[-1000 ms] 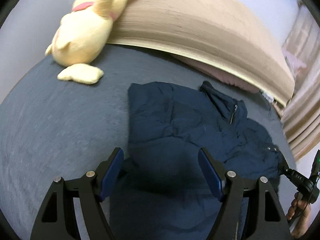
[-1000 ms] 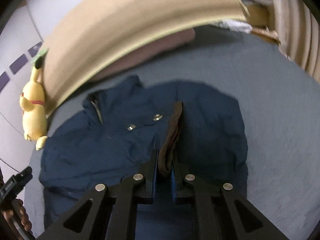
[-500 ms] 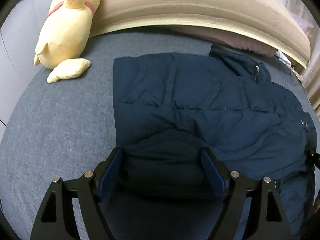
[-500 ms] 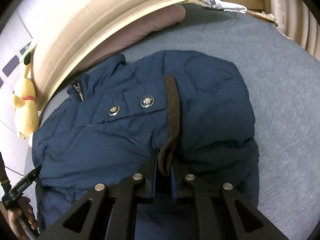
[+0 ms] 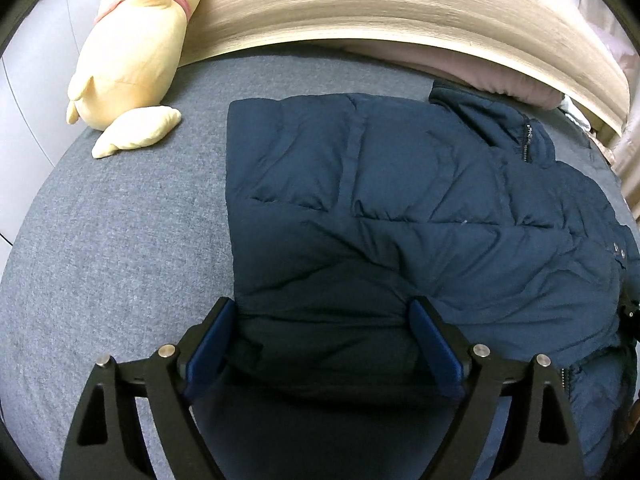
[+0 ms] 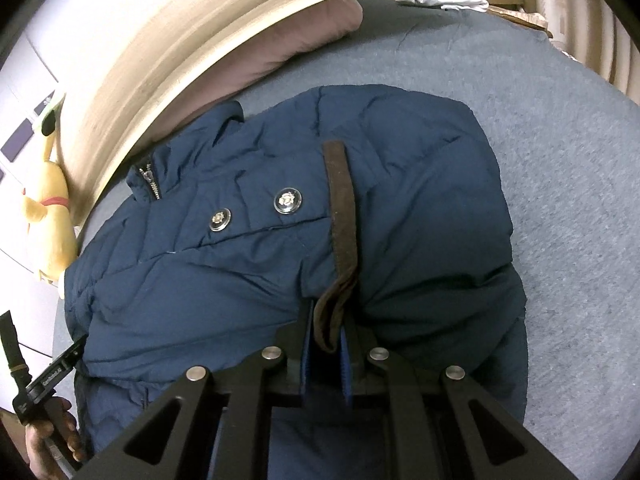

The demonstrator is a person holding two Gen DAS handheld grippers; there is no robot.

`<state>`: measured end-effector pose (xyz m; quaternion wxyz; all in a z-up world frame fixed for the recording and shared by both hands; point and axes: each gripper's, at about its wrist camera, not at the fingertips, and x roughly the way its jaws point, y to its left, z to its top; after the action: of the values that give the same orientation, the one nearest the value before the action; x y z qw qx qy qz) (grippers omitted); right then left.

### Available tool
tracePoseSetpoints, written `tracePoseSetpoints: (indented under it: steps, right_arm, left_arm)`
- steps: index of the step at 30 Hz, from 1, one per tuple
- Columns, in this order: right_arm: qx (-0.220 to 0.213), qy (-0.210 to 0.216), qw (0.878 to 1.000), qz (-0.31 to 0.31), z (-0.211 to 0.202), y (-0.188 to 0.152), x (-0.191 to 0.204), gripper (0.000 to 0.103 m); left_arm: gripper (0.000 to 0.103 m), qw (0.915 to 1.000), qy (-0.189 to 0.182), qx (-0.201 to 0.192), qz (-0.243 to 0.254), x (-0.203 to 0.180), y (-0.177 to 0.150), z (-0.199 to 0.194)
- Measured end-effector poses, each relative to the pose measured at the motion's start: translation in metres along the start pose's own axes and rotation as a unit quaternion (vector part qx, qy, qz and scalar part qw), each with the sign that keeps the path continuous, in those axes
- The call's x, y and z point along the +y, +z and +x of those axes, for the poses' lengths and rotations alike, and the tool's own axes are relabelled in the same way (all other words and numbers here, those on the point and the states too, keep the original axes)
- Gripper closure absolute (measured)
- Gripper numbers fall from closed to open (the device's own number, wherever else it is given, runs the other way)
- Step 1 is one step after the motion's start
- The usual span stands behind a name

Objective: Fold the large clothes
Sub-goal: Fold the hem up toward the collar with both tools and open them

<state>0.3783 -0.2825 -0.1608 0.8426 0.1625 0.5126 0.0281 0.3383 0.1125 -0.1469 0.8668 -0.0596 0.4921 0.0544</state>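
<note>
- Where it lies spread on the grey bed, the navy jacket has its collar and zipper turned toward the headboard, with a pink pillow between collar and board.
- A sleeve with a brown cuff band lies folded across the front, just beside two metal snaps.
- The right gripper is clenched on the lower end of that band, its blue pads nearly together around the fabric.
- The left gripper straddles the padded near edge of the jacket; its jaws are opening and the fabric bulges between them; whether the pads touch it I cannot tell.
- A hand grips that tool's handle at the bed's near-left edge.
- A yellow plush leans at the bed's far-left corner against the headboard.
</note>
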Motion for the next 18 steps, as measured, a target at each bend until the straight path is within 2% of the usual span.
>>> tracePoseSetpoints:
  steps: [7,9,10,11,13,15,18]
  right_arm:
    - [0.007,0.015,1.0,0.012,-0.003,0.001,-0.005,0.086]
    - [0.008,0.018,1.0,0.016,-0.009,0.002,-0.008,0.076]
    - [0.005,0.02,1.0,0.017,-0.013,0.002,-0.01,0.06]
    - [-0.001,0.029,0.999,0.02,-0.02,0.002,-0.013,0.038]
    - [-0.019,0.025,0.999,0.015,-0.037,0.001,-0.012,0.019]
    - [-0.049,0.004,0.999,-0.003,-0.055,0.004,-0.006,0.019]
    - [-0.096,0.003,0.995,-0.012,-0.079,0.013,0.008,0.019]
  left_arm:
    - [0.013,1.0,0.005,-0.006,0.001,0.0,0.001,-0.003]
    - [0.013,0.9998,0.008,-0.019,-0.001,0.001,0.001,-0.01]
    - [0.013,0.9994,0.014,-0.032,0.003,0.001,0.001,-0.016]
    - [0.013,0.9988,0.02,-0.045,0.009,-0.001,0.002,-0.023]
    - [0.013,0.9973,0.024,-0.067,0.017,-0.003,0.003,-0.035]
    - [0.013,0.9958,0.023,-0.087,0.014,-0.005,0.007,-0.047]
    - [0.013,0.992,0.012,-0.126,0.011,-0.017,0.018,-0.069]
